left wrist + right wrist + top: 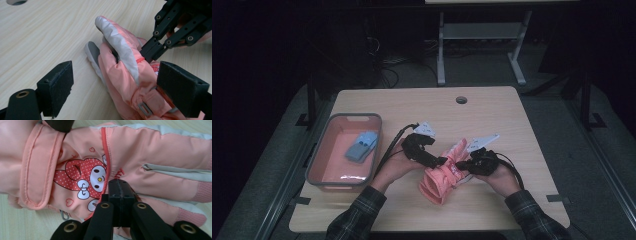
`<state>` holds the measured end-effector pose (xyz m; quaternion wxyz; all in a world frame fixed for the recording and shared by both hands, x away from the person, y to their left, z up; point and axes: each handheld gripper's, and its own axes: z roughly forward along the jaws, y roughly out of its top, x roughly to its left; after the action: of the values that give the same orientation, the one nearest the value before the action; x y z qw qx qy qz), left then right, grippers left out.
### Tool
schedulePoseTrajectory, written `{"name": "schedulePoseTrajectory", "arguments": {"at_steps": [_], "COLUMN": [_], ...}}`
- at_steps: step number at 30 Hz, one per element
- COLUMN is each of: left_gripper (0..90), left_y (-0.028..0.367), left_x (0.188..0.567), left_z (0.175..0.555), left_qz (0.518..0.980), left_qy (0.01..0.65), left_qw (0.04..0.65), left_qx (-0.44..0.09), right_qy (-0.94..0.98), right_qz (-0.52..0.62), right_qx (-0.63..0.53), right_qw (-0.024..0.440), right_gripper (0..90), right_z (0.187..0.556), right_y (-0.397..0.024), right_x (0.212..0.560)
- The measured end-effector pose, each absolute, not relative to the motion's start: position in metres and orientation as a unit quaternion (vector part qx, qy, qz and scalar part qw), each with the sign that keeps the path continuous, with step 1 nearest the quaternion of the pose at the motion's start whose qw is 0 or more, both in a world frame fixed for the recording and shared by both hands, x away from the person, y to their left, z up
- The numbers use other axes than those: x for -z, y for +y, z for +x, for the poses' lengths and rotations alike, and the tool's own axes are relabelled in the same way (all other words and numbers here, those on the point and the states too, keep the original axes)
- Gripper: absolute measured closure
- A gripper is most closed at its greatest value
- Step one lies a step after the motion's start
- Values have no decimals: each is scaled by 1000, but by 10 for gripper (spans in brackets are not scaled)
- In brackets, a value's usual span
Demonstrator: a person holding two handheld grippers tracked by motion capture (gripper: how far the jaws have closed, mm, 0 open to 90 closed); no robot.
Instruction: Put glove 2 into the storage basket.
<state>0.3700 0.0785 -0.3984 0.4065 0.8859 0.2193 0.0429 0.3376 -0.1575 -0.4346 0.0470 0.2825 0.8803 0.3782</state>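
Between the two grippers, near the middle of the wooden table [492,107], lies a pink glove [443,174] with grey-white trim and a cartoon print on its back. The right gripper [119,195] has its jaws pressed together, pad against pad, right at the printed back of the glove; they look to pinch a fold of the fabric just under the red piping, though how much cloth they hold is hard to tell from the right gripper view. In the left gripper view the left gripper [117,87] stands wide, its two pads spread to either side of the glove's cuff end: one pad sits apart on the bare wood, the other lies close against the cuff by the small strap buckle, and whether it touches cannot be told. The glove's fingers point away from the left pads, toward the right gripper's black linkage.

To the left of both hands, well apart from the jaws, stands a grey-rimmed tray [374,145] with a pink floor, and in it rests a blue glove [361,146].

Judging from this, one glove is already put away and the pink one is not yet lifted. The first grip on it seems made; what is left is for the left jaws to close on the cuff, then the carry across to the tray and the release beside the blue one.
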Motion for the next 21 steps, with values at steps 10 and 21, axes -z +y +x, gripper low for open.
{"name": "schedulePoseTrajectory", "arguments": {"at_steps": [10,21], "left_gripper": [132,126], "left_y": [63,55], "left_x": [424,454], "left_z": [376,387], "left_qz": [894,889], "left_qy": [229,257], "left_qw": [385,367], "left_qx": [5,96], "right_qy": [890,891], "right_qz": [276,273], "right_qx": [-357,-356], "right_qw": [68,67], "right_gripper": [900,900], "right_z": [333,331], "right_y": [-149,-150], "right_x": [442,445]}}
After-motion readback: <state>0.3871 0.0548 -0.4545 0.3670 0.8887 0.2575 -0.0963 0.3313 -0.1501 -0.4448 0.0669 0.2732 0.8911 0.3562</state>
